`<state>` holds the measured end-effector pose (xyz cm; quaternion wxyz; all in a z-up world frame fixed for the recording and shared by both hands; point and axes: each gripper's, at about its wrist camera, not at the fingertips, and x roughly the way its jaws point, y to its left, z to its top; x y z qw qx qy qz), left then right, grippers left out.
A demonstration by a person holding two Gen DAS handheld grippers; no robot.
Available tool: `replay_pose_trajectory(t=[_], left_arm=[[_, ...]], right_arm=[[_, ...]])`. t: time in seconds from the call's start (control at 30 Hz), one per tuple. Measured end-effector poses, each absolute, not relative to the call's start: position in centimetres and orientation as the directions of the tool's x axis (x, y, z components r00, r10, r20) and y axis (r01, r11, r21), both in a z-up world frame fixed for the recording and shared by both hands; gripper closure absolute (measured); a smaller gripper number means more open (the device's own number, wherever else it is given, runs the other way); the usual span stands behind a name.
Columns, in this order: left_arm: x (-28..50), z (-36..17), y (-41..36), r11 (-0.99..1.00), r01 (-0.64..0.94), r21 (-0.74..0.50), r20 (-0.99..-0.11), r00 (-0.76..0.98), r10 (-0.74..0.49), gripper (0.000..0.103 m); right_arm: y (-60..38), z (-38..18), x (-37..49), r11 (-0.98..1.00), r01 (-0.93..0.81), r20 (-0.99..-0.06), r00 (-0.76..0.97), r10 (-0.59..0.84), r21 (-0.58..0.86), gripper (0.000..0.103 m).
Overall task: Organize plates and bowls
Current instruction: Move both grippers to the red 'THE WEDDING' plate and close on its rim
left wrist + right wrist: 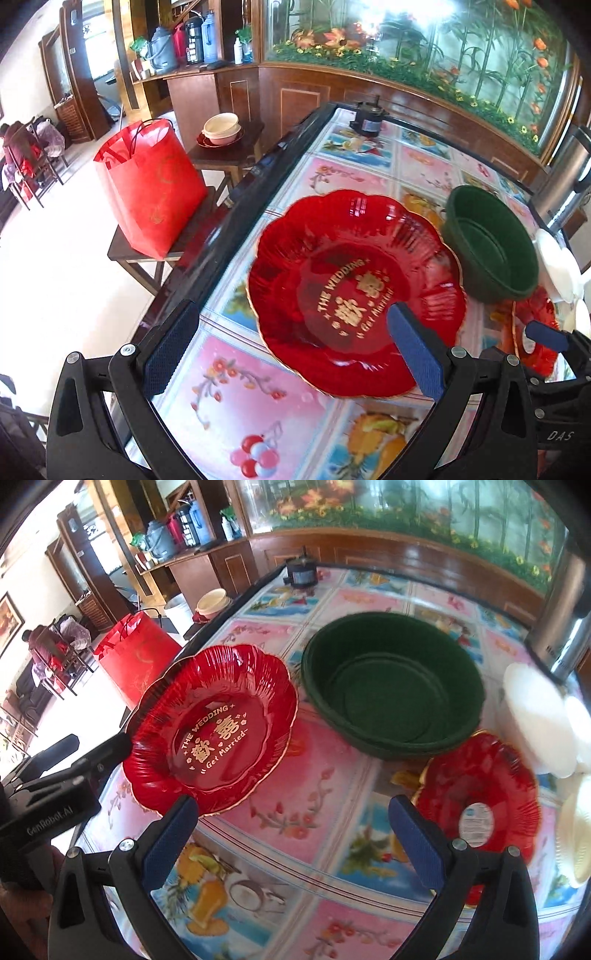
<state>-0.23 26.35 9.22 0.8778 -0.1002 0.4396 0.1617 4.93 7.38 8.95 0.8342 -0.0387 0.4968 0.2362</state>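
Observation:
A red scalloped plate with gold "The Wedding" lettering [354, 291] [218, 731] lies on the patterned table. My left gripper [291, 350] is open just before its near rim, right finger over the plate. A dark green bowl [491, 247] [391, 683] stands behind it. A second red plate [480, 805] [535, 325] lies upside down, label showing, to the right. My right gripper [291, 842] is open above the table between the two red plates, holding nothing. White plates [535, 720] lie at the right edge.
The table's dark edge [236, 206] runs along the left. A red bag [151, 192] sits on a stool beside it. Cream bowls [221, 127] stand on a side table beyond. A small black motor [369, 118] sits at the table's far end. A steel pot [565, 627] stands right.

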Motion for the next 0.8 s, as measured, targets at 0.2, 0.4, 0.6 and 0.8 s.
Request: replay_pose_trajectory(t=[0.2,0.4,0.6,0.8], left_arm=[[0.9,8.5,28.0,0.924,-0.378,-0.061,-0.817,0.551,0.172,0.0],[2.1,7.9,28.8,0.927,-0.363,-0.091,-0.832,0.54,0.129,0.0],[3.8,6.9,29.0,0.93,-0.359,-0.086,-0.852,0.51,0.118,0.0],[5.2,5.8,28.8,0.934,-0.351,-0.073,-0.878,0.467,0.107,0.0]], right_arm=[[8.6,8.2,5.6,0.887,-0.423,-0.858,0.372,0.354,0.182,0.001],[8.9,7.3,6.6,0.892,-0.407,-0.867,0.351,0.353,0.199,0.001],[9.4,6.4,7.7,0.9,-0.386,-0.879,0.334,0.341,0.202,0.007],[10.3,5.7,8.8,0.898,-0.391,-0.888,0.312,0.337,0.203,0.015]])
